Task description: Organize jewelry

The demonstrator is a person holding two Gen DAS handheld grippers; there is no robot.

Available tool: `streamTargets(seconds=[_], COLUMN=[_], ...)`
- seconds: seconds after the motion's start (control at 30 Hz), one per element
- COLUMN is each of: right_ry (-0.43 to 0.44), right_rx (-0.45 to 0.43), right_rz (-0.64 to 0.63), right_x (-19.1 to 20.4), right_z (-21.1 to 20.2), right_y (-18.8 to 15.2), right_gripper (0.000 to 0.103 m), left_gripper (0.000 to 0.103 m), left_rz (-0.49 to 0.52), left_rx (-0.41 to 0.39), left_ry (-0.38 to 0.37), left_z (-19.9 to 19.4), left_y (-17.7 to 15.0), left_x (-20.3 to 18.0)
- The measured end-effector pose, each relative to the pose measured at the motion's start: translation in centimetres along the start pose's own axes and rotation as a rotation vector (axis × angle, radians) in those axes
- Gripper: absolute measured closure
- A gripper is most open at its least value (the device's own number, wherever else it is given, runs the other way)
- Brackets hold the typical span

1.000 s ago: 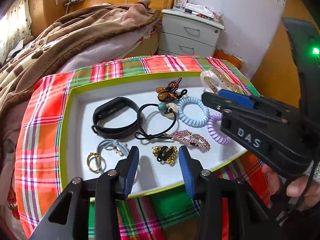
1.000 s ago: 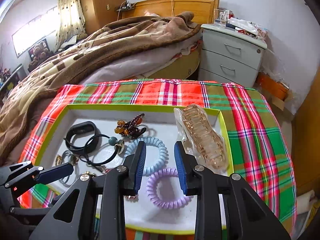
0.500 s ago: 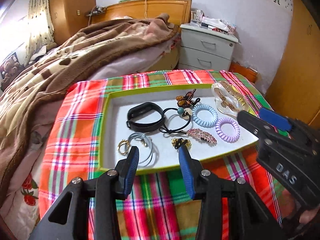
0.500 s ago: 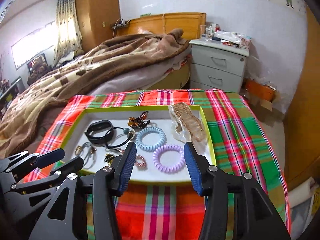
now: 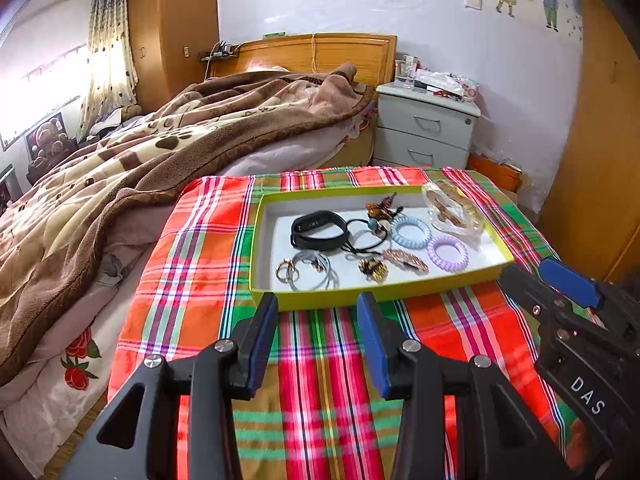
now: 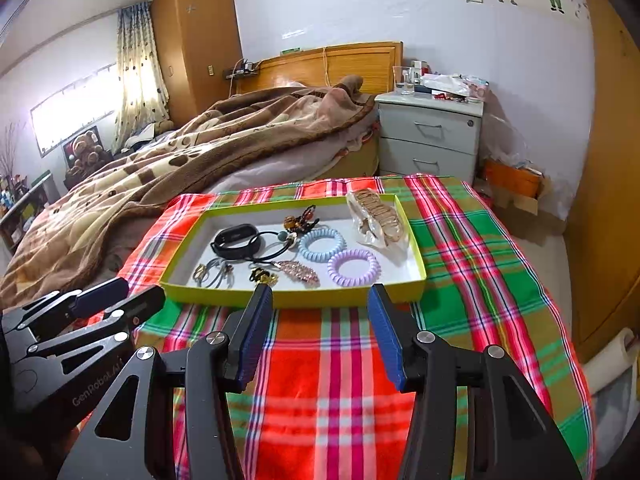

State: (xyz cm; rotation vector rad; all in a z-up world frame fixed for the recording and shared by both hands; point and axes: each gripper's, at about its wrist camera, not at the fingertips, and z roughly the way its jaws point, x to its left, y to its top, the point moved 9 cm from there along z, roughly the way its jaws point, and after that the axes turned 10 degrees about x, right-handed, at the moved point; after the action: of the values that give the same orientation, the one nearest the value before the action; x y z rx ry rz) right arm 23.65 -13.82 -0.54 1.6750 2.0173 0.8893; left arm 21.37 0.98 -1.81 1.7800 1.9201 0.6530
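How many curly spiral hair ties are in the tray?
2. The blue spiral hair tie lies near the tray's middle, and the purple spiral hair tie sits just in front of it, toward the near right corner. None seems hidden.

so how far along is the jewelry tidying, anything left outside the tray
Looks done: every piece visible sits inside the green-rimmed tray, including the black band, blue coil tie, purple coil tie and clear claw clip. In hand: nothing; the left gripper and right gripper are both open and empty, short of the tray. Left: no loose piece shows on the plaid cloth.
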Motion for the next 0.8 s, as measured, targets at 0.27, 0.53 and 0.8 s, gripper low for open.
streamTargets(seconds=[0.27,0.53,0.8], right_ry=[0.006,0.011,0.007], right_rx=[-0.014,-0.011,-0.017], right_rz=[0.005,-0.004,-0.007], right_x=[0.3,0.7,0.9], right_z=[-1.2,-1.2,-1.3], right_y=[-0.7,-1.1,-1.2], right_gripper=[0.053,0.053,0.053], left_gripper=[0.06,0.06,0.06], left_rz=[0.008,-0.018,-0.028], left_rx=[-0.017,-0.016,0.0], left_ry=[-0.029,-0.02,-0.014], left_z=[-1.2,-1.6,-1.1], left_y=[-1.1,-1.7,-2.1], left_x=[-0.4,0.2,0.4])
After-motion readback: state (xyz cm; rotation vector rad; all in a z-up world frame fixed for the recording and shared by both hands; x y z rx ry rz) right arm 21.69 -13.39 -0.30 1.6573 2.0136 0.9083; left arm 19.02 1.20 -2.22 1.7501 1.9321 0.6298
